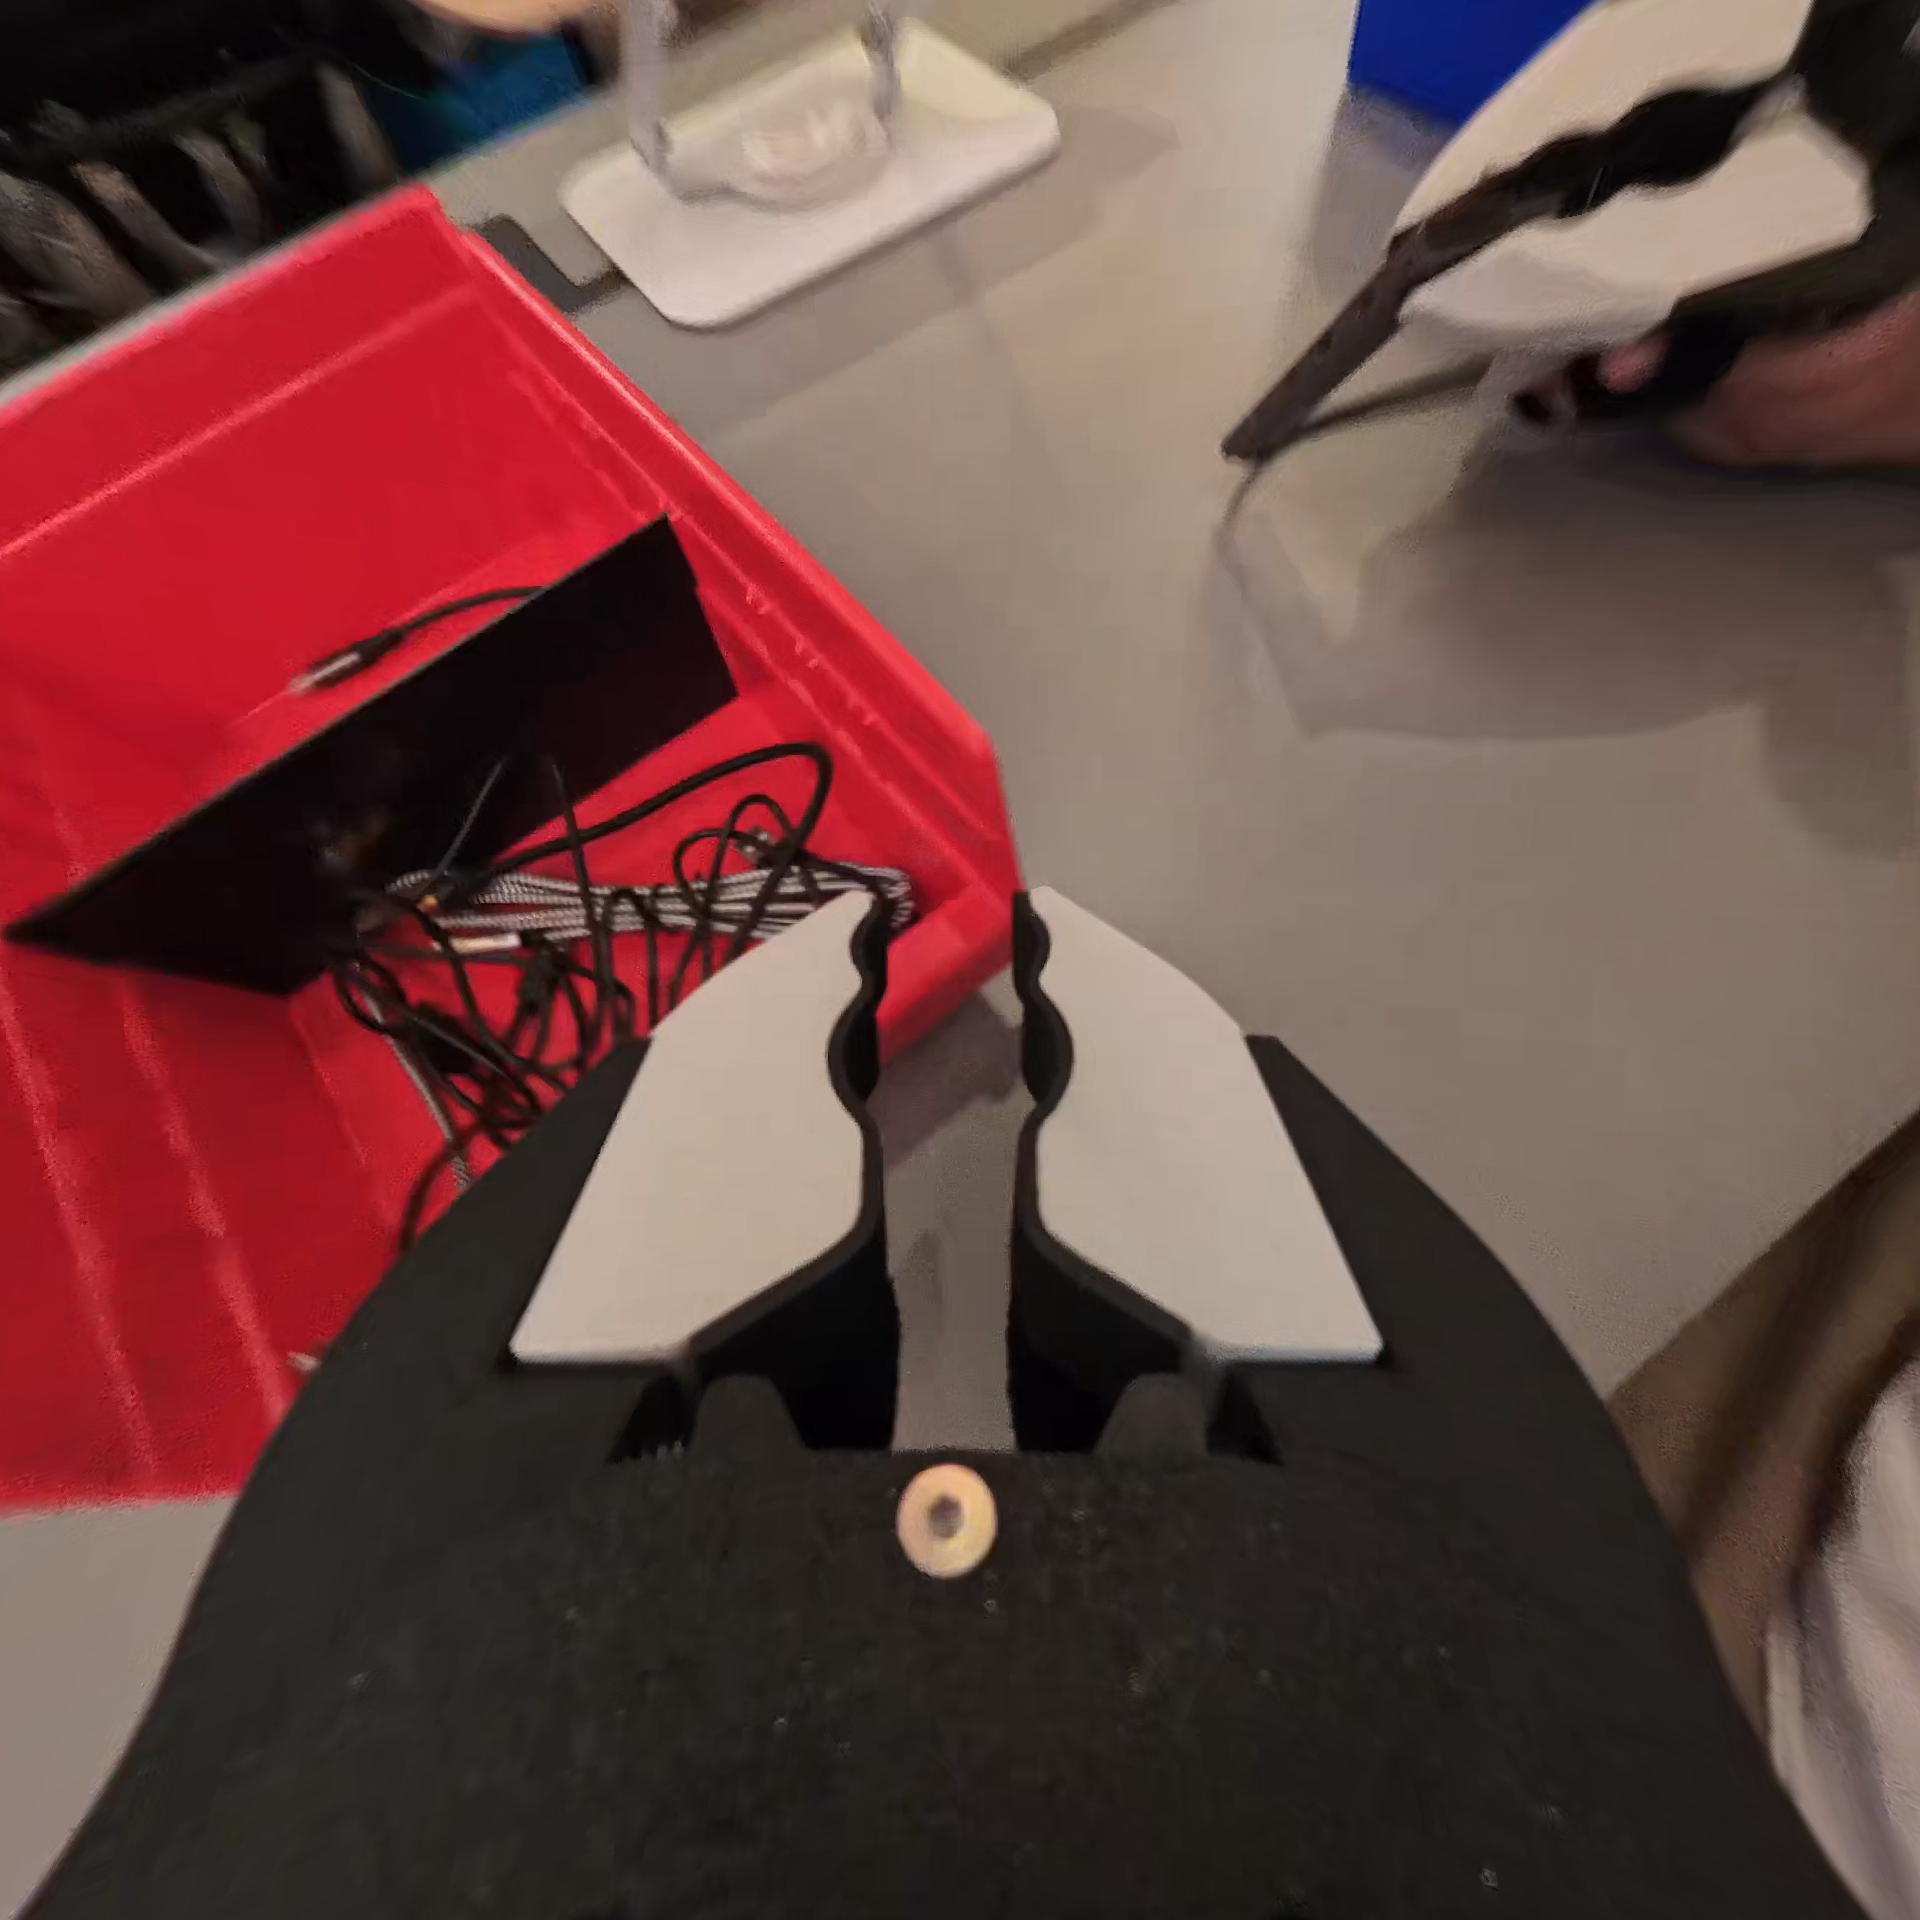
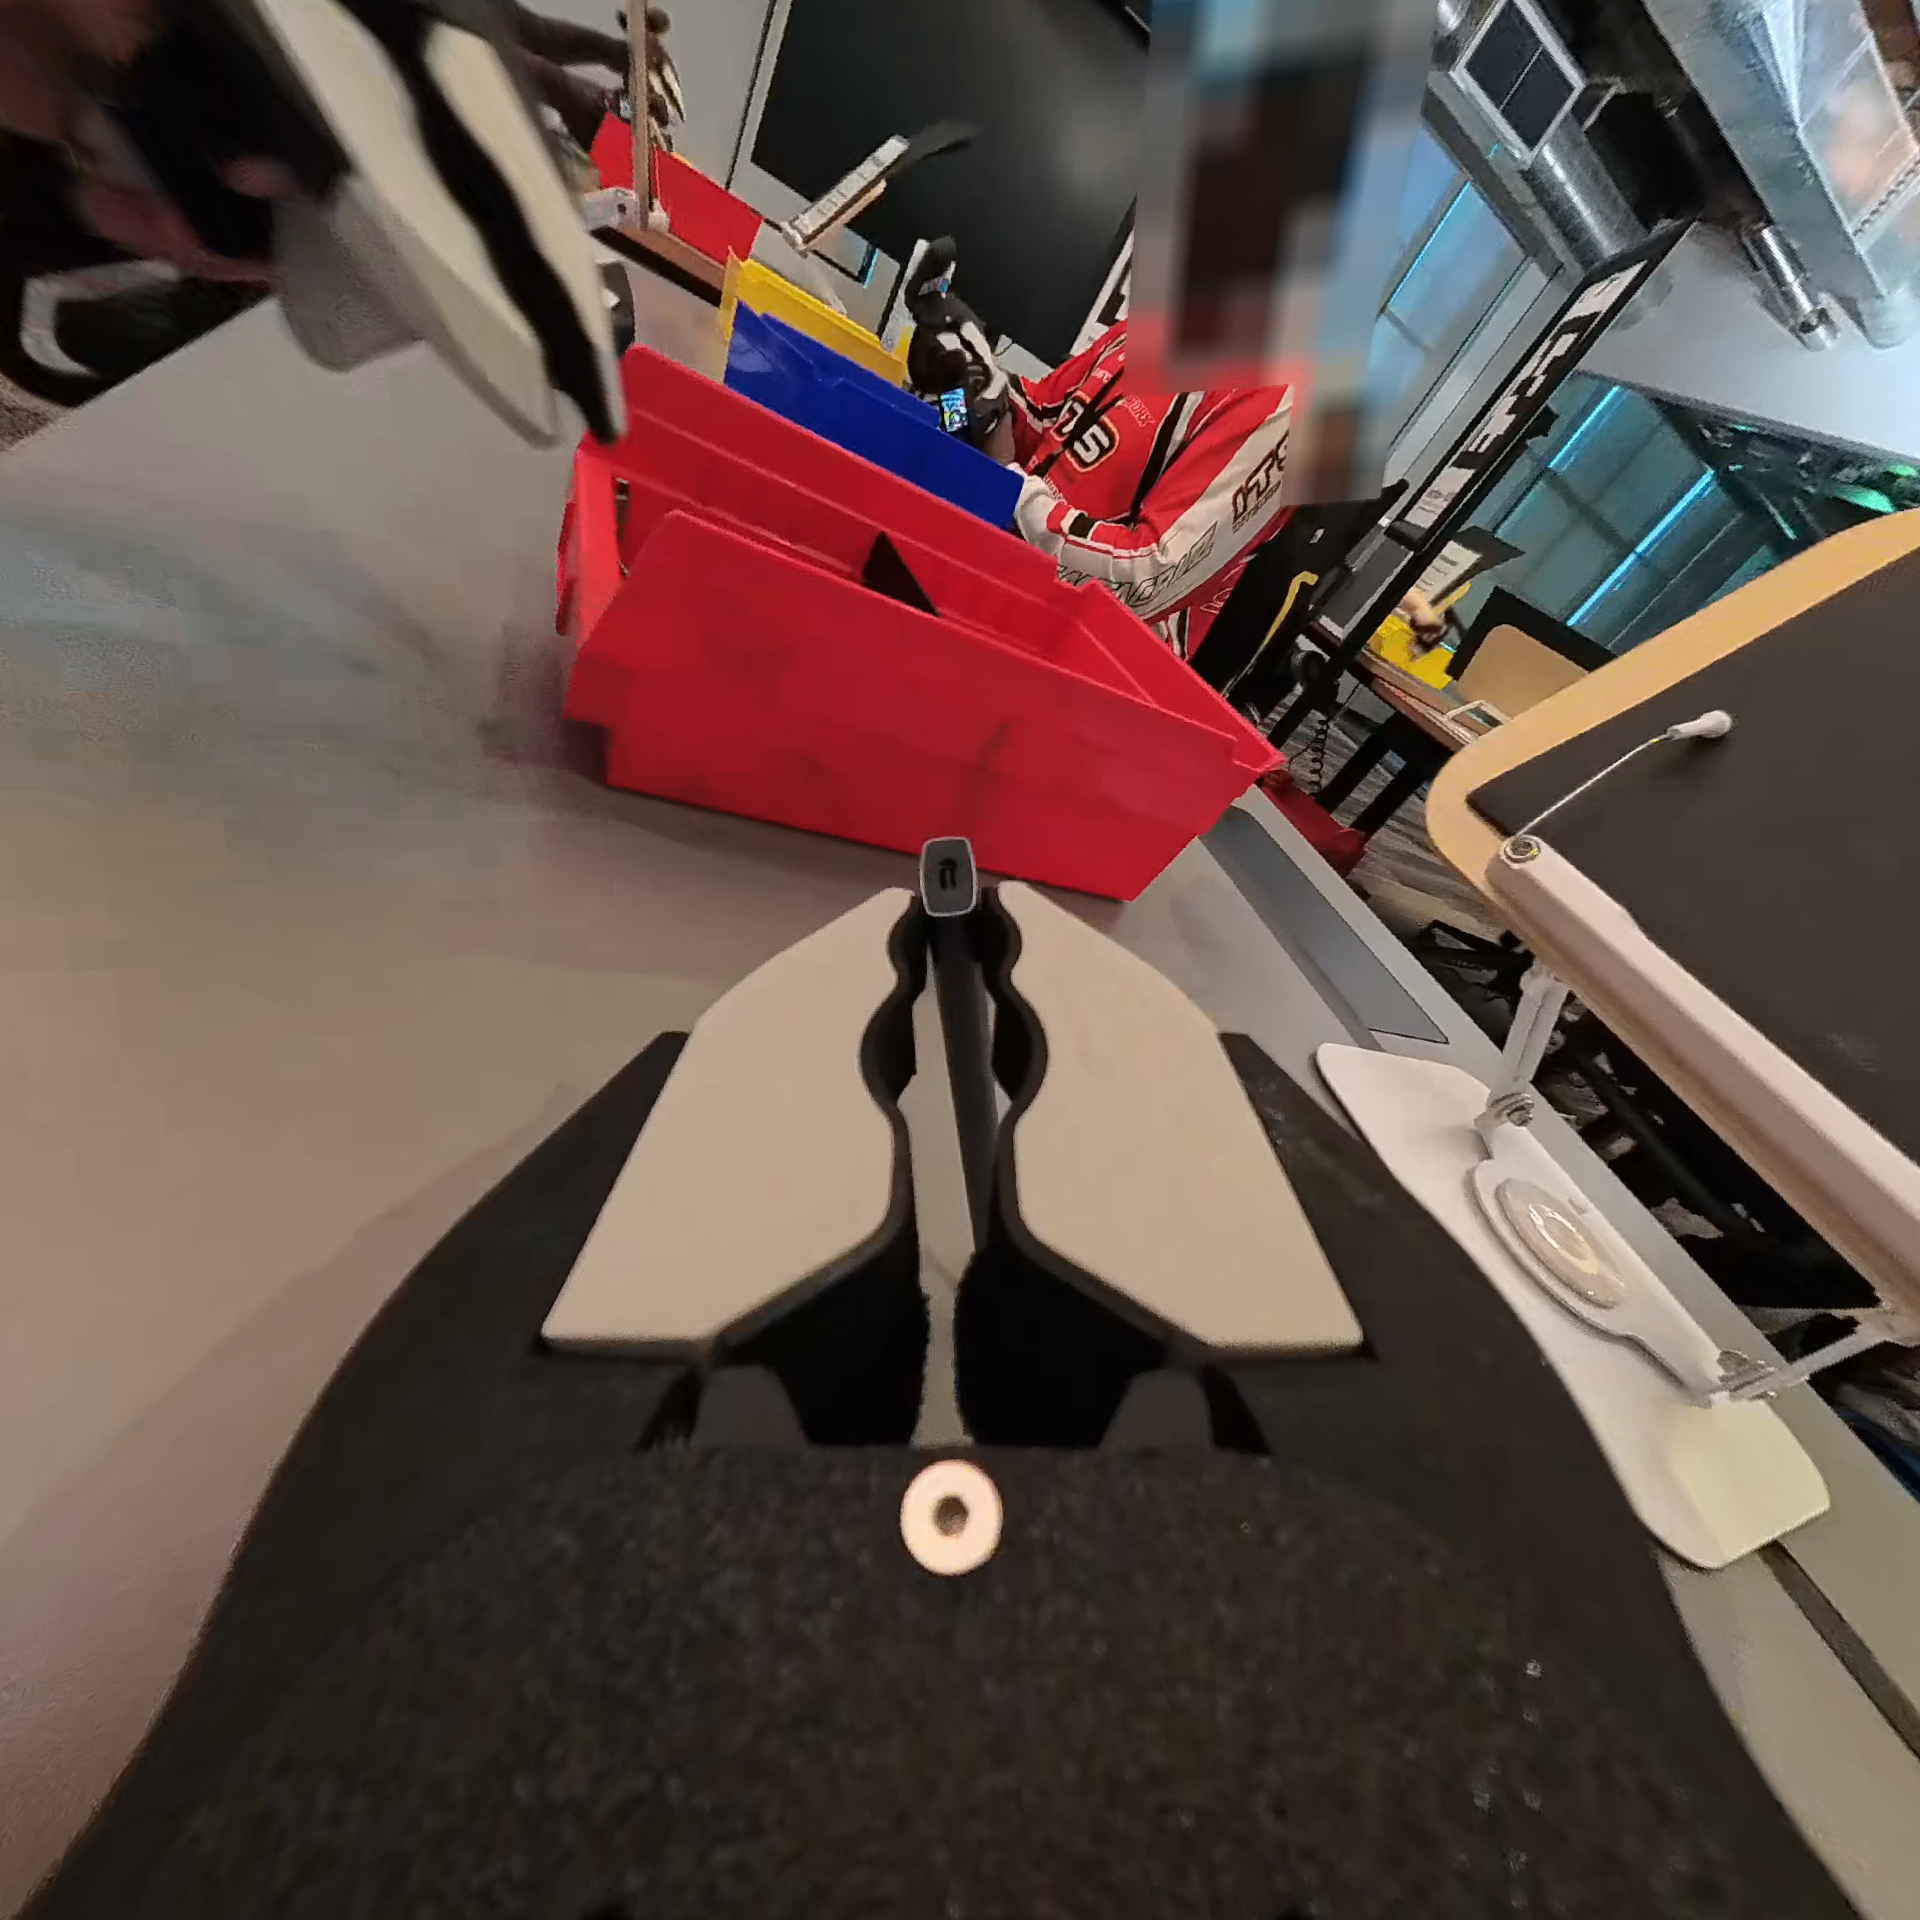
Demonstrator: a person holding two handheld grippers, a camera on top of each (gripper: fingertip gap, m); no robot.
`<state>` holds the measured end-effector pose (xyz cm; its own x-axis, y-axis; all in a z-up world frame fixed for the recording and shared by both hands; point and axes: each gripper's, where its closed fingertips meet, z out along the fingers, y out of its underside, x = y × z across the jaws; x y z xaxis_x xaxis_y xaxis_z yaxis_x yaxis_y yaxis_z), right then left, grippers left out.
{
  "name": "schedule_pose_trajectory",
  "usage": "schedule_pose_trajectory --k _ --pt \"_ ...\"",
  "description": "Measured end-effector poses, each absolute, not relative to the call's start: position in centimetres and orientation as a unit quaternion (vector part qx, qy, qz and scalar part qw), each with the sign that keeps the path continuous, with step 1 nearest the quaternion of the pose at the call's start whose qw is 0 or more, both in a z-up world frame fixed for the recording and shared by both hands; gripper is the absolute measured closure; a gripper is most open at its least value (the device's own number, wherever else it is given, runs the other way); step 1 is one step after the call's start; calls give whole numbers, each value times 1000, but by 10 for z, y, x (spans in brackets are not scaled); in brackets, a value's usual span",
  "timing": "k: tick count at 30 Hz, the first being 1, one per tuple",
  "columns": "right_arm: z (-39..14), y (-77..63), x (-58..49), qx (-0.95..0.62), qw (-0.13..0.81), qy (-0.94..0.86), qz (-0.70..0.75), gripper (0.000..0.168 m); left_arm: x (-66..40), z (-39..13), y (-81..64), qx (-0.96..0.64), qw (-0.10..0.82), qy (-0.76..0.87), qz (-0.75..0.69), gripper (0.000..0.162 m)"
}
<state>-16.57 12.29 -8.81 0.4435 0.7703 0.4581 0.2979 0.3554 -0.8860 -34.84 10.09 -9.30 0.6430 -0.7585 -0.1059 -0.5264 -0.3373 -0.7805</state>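
Meanwhile right claw (image 2: 948,914) pinching black cable plug (image 2: 948,878); left claw (image 1: 948,940) empty, beside red bin (image 1: 883,748)

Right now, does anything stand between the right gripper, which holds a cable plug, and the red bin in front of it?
Nothing visible does: only bare grey table lies between the right gripper with the plug and the red bin.

A bin (image 1: 436,436) stood on the worktop (image 1: 1299,831), left of the left hand-held gripper (image 1: 948,935). Inside it, a flat panel (image 1: 436,769) leaned over a tangle of cables (image 1: 623,935). Behind the bin stood a stand base (image 1: 831,208). Further bins (image 2: 862,405) stood beyond it.
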Motion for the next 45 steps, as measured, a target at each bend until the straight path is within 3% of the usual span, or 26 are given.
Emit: schedule_pose_trajectory --k 4,10,11,12,13,16,23,26,29,32,37,39,40,42,45 --pt "-90 121 -167 -538 651 -501 189 159 -365 -121 142 -810 263 507 -133 136" --pt "-94 118 -170 -536 645 -512 187 158 -364 -159 157 -777 128 596 -156 138" --pt "-94 118 -171 -536 643 -513 190 158 -364 -165 156 -771 113 607 -155 141" --pt "-94 118 -171 -537 643 -512 191 158 -364 -168 155 -768 101 614 -151 157" --pt "-94 119 -170 -537 644 -511 192 158 -365 -168 154 -767 94 617 -151 156" --pt "-92 120 -169 -539 644 -505 199 158 -362 -139 163 -760 156 607 -172 158" --pt "-88 123 -163 -543 651 -488 209 159 -348 -3 156 -650 396 583 -285 159" --pt "-83 127 -158 -547 660 -470 212 159 -318 27 104 -562 412 640 -323 159" --pt "-77 132 -151 -554 666 -444 230 159 -283 2 35 -495 356 717 -338 159" --pt "-74 136 -145 -560 668 -424 247 159 -265 -63 -12 -476 292 770 -308 159" --pt "-74 136 -145 -562 666 -421 253 159 -277 -159 -35 -462 221 844 -156 159" --pt "-75 135 -146 -561 665 -426 249 159 -288 -176 -25 -484 228 841 -85 156" --pt "-76 135 -147 -560 664 -429 247 159 -292 -179 -20 -504 239 828 -61 144" --pt "-76 134 -148 -560 663 -432 245 159 -301 -180 -21 -554 249 792 -66 133" --pt "-77 134 -149 -559 662 -435 245 159 -296 -157 -13 -662 331 663 -113 129"
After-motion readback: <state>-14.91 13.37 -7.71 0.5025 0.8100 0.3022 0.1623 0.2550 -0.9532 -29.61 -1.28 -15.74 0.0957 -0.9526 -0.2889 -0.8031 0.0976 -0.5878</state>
